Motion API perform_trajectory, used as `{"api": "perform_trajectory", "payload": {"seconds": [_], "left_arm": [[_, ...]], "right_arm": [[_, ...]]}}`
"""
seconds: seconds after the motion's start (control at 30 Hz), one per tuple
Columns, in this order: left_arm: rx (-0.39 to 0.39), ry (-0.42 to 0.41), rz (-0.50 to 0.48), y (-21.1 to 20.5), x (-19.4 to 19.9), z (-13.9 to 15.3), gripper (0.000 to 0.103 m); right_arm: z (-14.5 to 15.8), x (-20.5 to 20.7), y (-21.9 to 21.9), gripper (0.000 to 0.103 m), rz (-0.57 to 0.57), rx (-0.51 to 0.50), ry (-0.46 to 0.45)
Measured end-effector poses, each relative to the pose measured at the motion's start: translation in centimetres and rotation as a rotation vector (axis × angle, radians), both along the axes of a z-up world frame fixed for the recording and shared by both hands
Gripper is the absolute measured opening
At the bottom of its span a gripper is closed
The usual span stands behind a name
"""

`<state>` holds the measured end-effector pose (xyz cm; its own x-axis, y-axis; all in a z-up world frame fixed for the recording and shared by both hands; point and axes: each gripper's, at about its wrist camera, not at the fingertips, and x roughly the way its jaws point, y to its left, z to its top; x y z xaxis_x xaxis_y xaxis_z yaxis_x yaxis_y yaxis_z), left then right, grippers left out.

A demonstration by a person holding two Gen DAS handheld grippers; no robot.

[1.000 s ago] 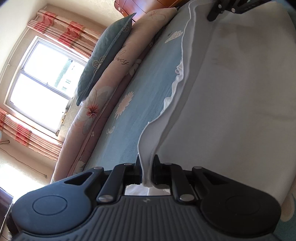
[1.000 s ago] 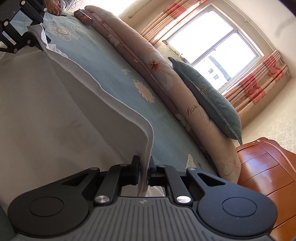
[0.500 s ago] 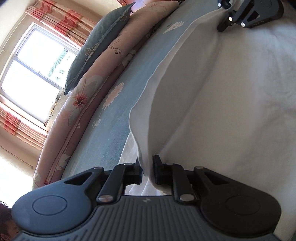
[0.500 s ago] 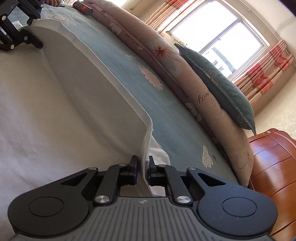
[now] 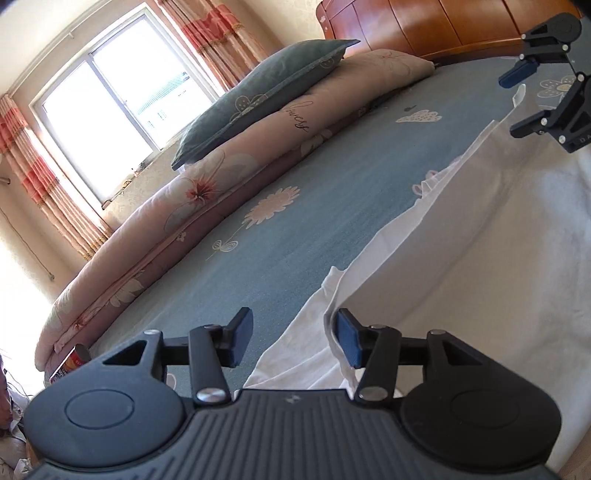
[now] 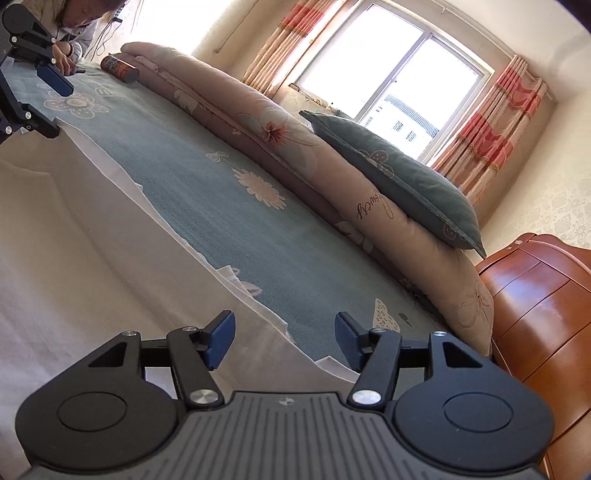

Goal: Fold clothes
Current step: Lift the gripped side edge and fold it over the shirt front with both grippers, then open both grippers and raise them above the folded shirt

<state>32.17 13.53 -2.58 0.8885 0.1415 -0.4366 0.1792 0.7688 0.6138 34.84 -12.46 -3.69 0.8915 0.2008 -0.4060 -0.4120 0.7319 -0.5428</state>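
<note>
**Both grippers wide open over white garment on bed**

Surroundings: blue floral bedsheet (image 5: 295, 229), a long rolled pink quilt (image 5: 207, 192) along its far side, a teal pillow (image 5: 258, 99) lying on the quilt. Wooden headboard (image 5: 424, 26) at one end, window (image 5: 110, 96) with striped curtains (image 6: 491, 125) behind. A red can (image 6: 120, 68) lies on the sheet near the quilt's end; a person (image 6: 74, 22) leans in at that corner. Nothing lies between the grippers and the cloth.

White garment (image 5: 480, 277) lies spread flat on the sheet, its folded edge running diagonally between the two grippers.

Left gripper (image 5: 291, 341): jaws spread wide, gripping nothing. The garment's corner lies between the fingers; the right blue pad (image 5: 349, 343) is at a raised fold of cloth, contact unclear.

Right gripper (image 6: 286, 341): jaws wide apart, holding nothing, just above the garment's edge and corner.

Pose: both held low, nearly level with the bed, at opposite ends of the edge, each showing in the other's view.
</note>
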Motion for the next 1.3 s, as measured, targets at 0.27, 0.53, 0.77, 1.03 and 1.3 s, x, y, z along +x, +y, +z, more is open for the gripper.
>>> {"api": "perform_trajectory", "payload": {"seconds": [0.27, 0.53, 0.77, 1.03, 1.3], "left_arm": [[-0.078, -0.023, 0.079, 2.1, -1.0, 1.9, 0.052], [-0.221, -0.015, 0.121, 4.5, -3.3, 1.7, 0.052], [-0.336, -0.076, 0.011, 6.1, -7.1, 2.9, 0.067], [0.034, 0.076, -0.152, 0.6, -6.1, -2.6, 0.076], [-0.021, 0.064, 0.064, 2.6, -0.4, -2.5, 0.076]], "right_arm": [[0.5, -2.2, -4.3, 0.065, -0.063, 0.052, 0.064], [-2.5, -3.5, -8.5, 0.065, -0.176, 0.196, 0.197], [-3.4, -5.4, -9.0, 0.07, -0.206, 0.256, 0.19], [-3.7, -6.1, -8.4, 0.071, -0.176, 0.313, 0.234], [-2.1, -7.7, -7.2, 0.077, -0.109, 0.35, 0.241]]}}
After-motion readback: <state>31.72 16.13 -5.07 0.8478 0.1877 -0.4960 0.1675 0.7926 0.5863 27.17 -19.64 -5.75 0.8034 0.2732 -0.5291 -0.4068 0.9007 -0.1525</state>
